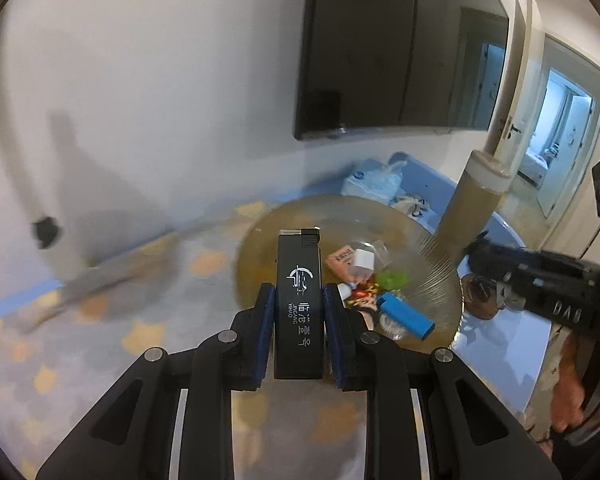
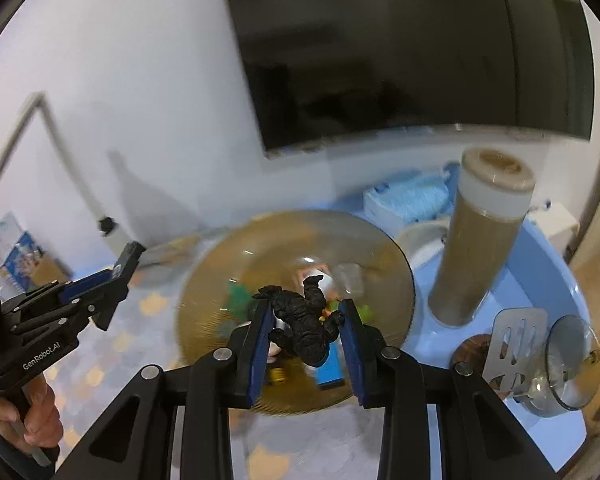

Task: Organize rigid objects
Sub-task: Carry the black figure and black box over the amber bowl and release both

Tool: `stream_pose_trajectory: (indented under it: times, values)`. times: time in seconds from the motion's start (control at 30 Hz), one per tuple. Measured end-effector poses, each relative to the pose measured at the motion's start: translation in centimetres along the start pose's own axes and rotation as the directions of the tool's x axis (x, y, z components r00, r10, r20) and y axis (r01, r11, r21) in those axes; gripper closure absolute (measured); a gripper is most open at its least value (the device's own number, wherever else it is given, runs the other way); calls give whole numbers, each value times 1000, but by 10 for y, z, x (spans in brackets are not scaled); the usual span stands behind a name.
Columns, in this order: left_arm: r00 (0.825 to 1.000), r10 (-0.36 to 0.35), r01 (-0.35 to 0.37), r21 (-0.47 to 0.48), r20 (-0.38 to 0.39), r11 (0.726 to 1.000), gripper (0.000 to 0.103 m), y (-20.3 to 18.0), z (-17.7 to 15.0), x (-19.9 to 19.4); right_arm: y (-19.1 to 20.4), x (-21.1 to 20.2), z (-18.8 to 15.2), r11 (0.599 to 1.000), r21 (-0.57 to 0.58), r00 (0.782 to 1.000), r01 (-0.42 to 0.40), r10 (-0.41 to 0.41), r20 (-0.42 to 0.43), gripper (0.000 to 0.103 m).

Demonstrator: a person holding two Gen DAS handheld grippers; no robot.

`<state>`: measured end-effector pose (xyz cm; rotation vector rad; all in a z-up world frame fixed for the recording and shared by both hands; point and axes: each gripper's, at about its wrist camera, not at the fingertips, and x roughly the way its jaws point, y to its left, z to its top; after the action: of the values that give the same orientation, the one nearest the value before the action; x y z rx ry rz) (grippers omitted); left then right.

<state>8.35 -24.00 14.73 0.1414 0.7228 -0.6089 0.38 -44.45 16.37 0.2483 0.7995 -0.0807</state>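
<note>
My left gripper (image 1: pixel 299 304) is shut on a black lighter (image 1: pixel 299 292) with white lettering, held upright above the near edge of an amber glass plate (image 1: pixel 432 264). The plate holds several small items: a white charger cube (image 1: pixel 362 261), a pink eraser (image 1: pixel 342 258), a blue lighter (image 1: pixel 406 314). My right gripper (image 2: pixel 306 320) is shut on a black monster figurine (image 2: pixel 304 320), held over the same plate (image 2: pixel 220 280). The left gripper also shows at the left of the right wrist view (image 2: pixel 100 284), and the right gripper at the right of the left wrist view (image 1: pixel 540 284).
A tall tan cylinder with a white cap (image 2: pixel 480 240) stands on the blue tray (image 2: pixel 540 280) right of the plate. A metal spatula (image 2: pixel 516 340) and a glass lid (image 2: pixel 572 364) lie at the right. A tissue pack (image 2: pixel 408 200) lies behind. A dark TV (image 1: pixel 380 48) hangs on the wall.
</note>
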Motion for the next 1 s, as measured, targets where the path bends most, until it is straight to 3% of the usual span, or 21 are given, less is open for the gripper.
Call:
stream_pose_trajectory:
  times: [0.17,0.2,0.23,0.27,0.3,0.47,0.6,0.8,0.87,1.0]
  values:
    - [998,-57,57,8,-37,998,82,-14,2,35,-12,37,-2,999,33,997,-14,16,-75,70]
    - [997,-62,62,5,-34,998,76,-16,3,37,-14,41,-1,999,32,997,-15,18,-75,70]
    - [998,-53,53,-3,-33,999,65,-16,3,38,-15,44,1,999,32,997,-16,19,-78,67]
    - [999,-40,40,-13,-35,999,39,-16,5,38,-17,48,1,999,38,996,-16,19,-92,59]
    - [999,-31,30,-26,-33,999,27,-13,5,37,-18,49,1,999,47,995,-16,21,-99,54]
    - [999,-40,42,-69,26,997,27,4,1,2,-24,31,-5,998,60,998,-17,20,-62,50]
    - [995,-19,32,-129,97,991,27,24,-10,-53,-7,5,-8,998,29,998,-49,50,-33,50]
    - [981,108,-80,-170,163,982,24,49,-46,-131,61,-45,-19,988,-89,991,-127,130,33,41]
    - [973,165,-130,-209,159,969,19,63,-69,-152,92,-51,-28,977,-132,985,-165,169,21,40]
    - [959,258,-218,-270,121,938,18,87,-111,-167,144,-36,-59,958,-198,979,-205,202,-38,40]
